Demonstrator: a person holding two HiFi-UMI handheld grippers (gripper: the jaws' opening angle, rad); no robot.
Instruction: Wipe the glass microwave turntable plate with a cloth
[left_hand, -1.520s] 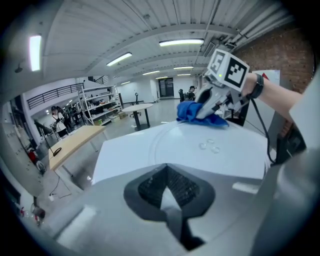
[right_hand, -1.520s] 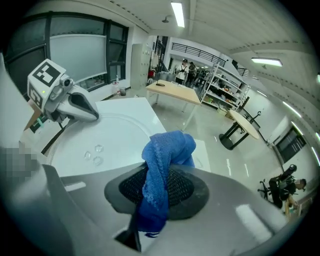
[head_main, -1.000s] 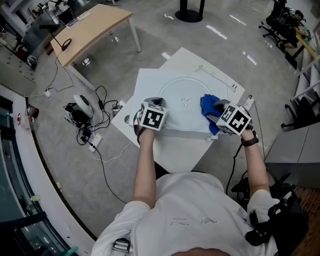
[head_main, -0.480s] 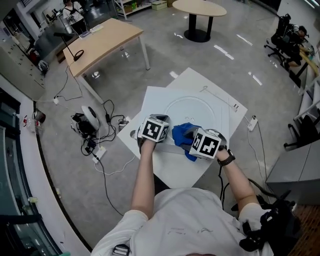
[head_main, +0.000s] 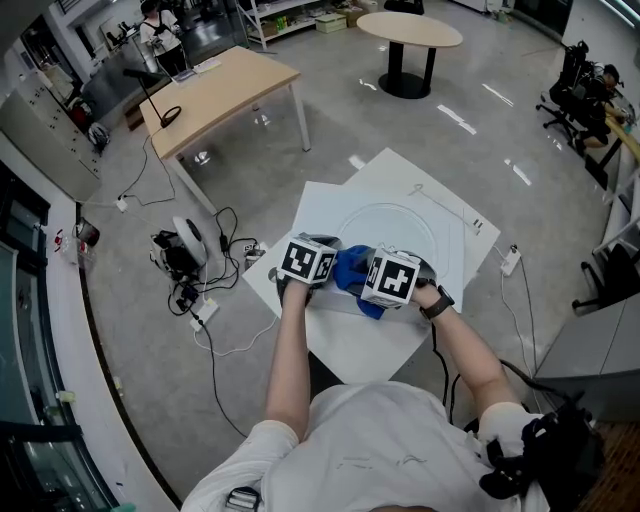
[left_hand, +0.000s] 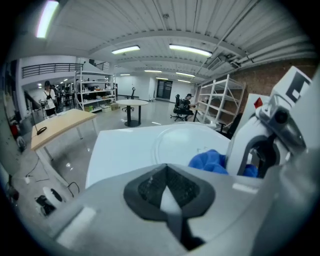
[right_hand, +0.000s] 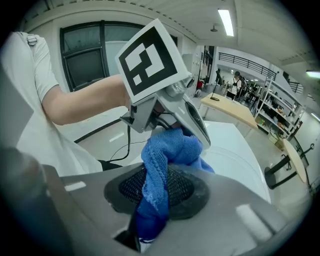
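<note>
The clear glass turntable plate (head_main: 400, 222) lies on a white table (head_main: 350, 345), its rim a faint ring (left_hand: 185, 136). My left gripper (head_main: 305, 262) sits at the plate's near left edge, jaws closed (left_hand: 167, 189) with a pale sliver of the rim between the pads. A bunched blue cloth (head_main: 352, 272) is clamped in my right gripper (head_main: 392, 277), shut on it (right_hand: 157, 192). The cloth (right_hand: 172, 150) presses against the left gripper's fingers (right_hand: 192, 117) over the plate's near part. From the left gripper view the cloth (left_hand: 210, 161) lies just right of the jaws.
A power strip (head_main: 510, 262) and cable hang off the table's right side. On the floor at left are tangled cables and a white device (head_main: 185, 245). A beige desk (head_main: 215, 95) and a round table (head_main: 410, 30) stand farther off; office chairs (head_main: 590, 80) at right.
My right gripper has swept the blue cloth leftward across the plate's near part, from its right edge to right beside the left gripper. The left gripper has stayed at the rim.
</note>
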